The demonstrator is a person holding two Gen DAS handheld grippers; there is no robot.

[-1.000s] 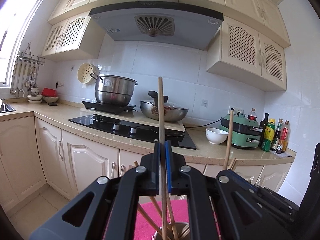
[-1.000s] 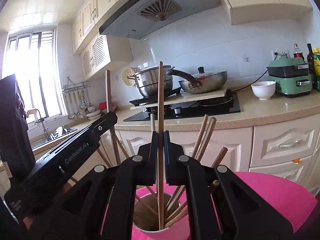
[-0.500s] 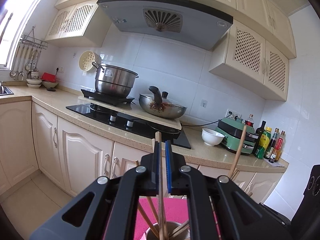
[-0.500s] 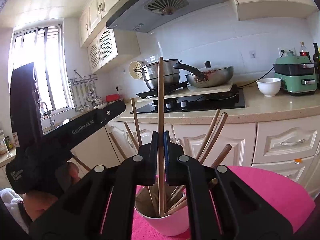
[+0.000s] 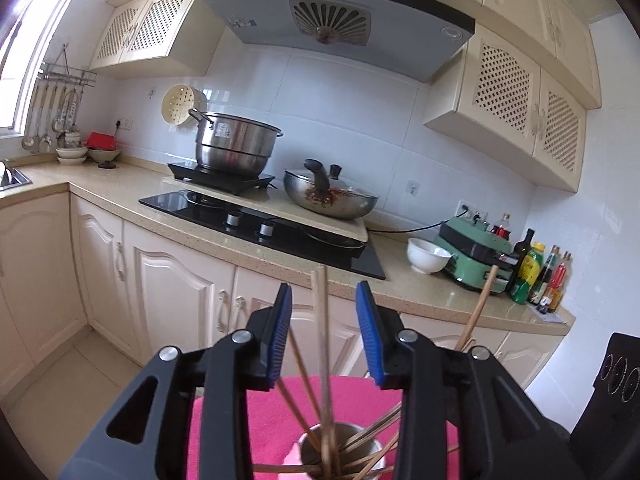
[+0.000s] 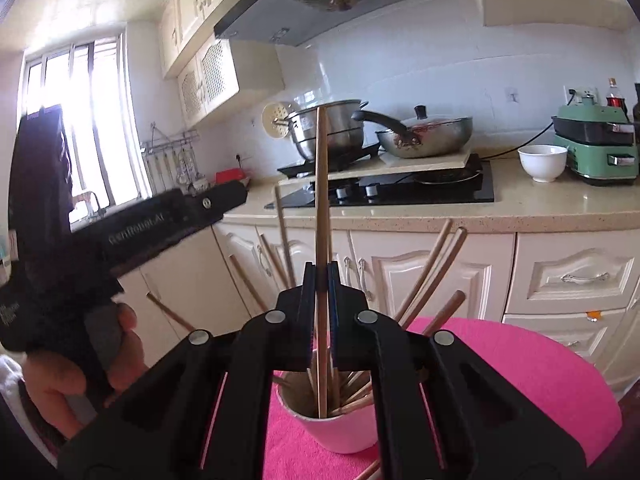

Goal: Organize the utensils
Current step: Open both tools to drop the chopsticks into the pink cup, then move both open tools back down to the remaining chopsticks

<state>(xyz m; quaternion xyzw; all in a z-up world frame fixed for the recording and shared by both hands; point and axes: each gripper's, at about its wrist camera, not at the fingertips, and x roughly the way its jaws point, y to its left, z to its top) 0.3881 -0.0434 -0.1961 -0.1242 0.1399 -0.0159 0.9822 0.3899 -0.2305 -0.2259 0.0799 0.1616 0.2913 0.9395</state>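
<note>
A pink cup (image 6: 332,428) with a steel lining (image 5: 340,446) stands on a pink cloth (image 6: 500,380) and holds several wooden chopsticks leaning outward. My left gripper (image 5: 324,290) hovers above the cup with its jaws opening. One chopstick (image 5: 322,340) stands loose between the blue pads (image 5: 280,336), touching neither, its lower end in the cup. My right gripper (image 6: 321,276) is shut on another upright chopstick (image 6: 322,184), whose tip reaches down into the cup. The left gripper (image 6: 236,196) shows at the left of the right wrist view, held by a hand (image 6: 80,364).
Behind the cup runs a kitchen counter (image 5: 440,300) with a black hob (image 5: 260,228), a steel pot (image 5: 236,148), a lidded wok (image 5: 332,196), a white bowl (image 5: 426,254), a green appliance (image 5: 476,260) and bottles (image 5: 536,272). Cream cabinets (image 6: 568,272) stand below.
The left jaws have opened and let go of their chopstick, which has slid down into the cup. The left gripper has risen a little. The right gripper keeps its grip.
</note>
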